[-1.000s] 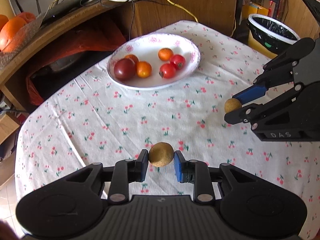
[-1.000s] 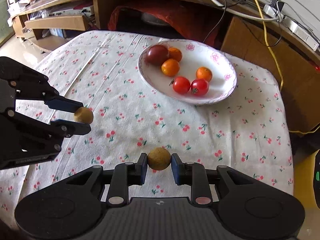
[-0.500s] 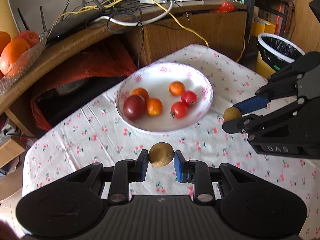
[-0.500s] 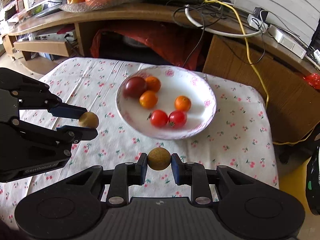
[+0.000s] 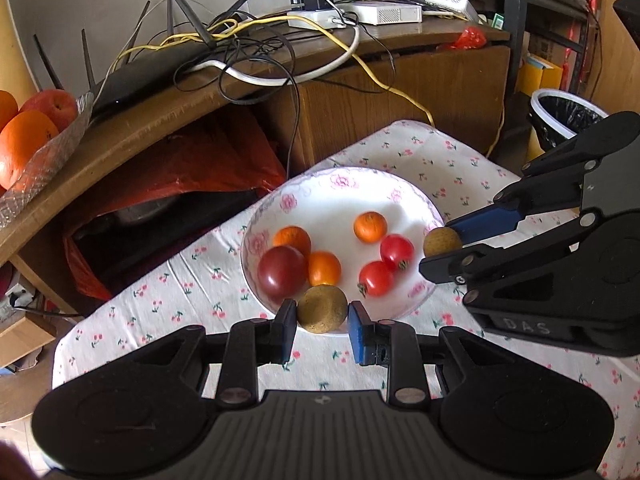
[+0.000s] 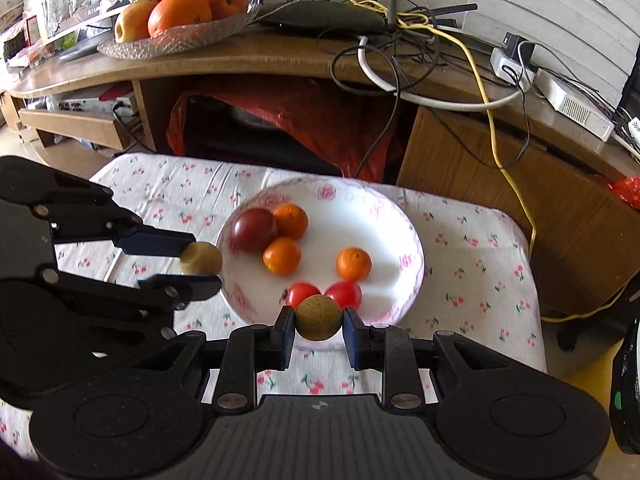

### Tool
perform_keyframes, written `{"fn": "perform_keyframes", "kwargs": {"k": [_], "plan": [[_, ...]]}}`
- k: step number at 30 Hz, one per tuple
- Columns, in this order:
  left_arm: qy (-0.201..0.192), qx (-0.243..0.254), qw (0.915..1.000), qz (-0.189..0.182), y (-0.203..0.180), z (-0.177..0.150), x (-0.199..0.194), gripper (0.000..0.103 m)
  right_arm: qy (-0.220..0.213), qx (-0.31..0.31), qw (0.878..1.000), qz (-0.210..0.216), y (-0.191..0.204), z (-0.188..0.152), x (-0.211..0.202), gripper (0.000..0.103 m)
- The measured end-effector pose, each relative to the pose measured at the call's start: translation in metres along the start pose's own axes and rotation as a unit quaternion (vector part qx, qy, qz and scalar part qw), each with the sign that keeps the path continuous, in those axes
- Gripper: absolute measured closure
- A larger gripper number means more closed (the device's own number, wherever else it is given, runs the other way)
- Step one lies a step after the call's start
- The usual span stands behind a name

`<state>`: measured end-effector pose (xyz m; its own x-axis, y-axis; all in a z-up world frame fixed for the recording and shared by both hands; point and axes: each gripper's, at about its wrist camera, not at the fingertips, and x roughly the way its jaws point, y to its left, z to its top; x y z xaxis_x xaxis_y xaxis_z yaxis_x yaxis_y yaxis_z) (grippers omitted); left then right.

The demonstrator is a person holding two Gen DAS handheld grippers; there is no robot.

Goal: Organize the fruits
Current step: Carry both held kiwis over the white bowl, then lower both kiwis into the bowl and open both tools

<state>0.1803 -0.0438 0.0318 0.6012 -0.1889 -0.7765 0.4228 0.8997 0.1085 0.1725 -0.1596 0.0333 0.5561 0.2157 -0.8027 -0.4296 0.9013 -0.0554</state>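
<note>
- Two small tan-brown fruits, round with a dull, rough skin, are each held in the air near a white flowered bowl on a table with a cherry-print cloth.
- The left gripper is clamped on the left fruit, one pad pressing each side at its widest part. From this gripper's own camera it sits at the bowl's near edge.
- The right gripper grips the right fruit the same way, across its middle, at the bowl's near rim from its own camera.
- In the left wrist view the right gripper comes in from the right, its fruit at the bowl's right rim. In the right wrist view the left gripper comes in from the left, its fruit just outside the left rim.
- The bowl already holds a dark red tomato, three small orange fruits and two red cherry tomatoes.
- Handling, as a judgement: each fruit looks light and firm, with a thin shell that a hard squeeze might crack. The matte skin should not slip. Being round, it can pop out unless held across its widest part, as both are now.
- Dropped from a height it would likely roll or knock the soft tomatoes, so letting go low over a bare patch of the bowl seems safest.
- Behind the table a wooden desk carries tangled cables and a glass dish of oranges and apples.
</note>
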Motion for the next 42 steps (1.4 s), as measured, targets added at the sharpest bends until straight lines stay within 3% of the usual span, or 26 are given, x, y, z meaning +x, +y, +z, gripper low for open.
{"fn": "perform_keyframes", "kwargs": {"k": [24,42], "plan": [[0.005,-0.005,1.0000,0.000,0.010,0.027,0.043,0.067,0.002,0.031,1.000,0.000,-0.023,0.022,0.037,0.082],[0.011,0.003,0.9999,0.003,0.010,0.029,0.058,0.067,0.013,0.031,0.999,0.005,-0.027,0.023,0.059,0.078]]}}
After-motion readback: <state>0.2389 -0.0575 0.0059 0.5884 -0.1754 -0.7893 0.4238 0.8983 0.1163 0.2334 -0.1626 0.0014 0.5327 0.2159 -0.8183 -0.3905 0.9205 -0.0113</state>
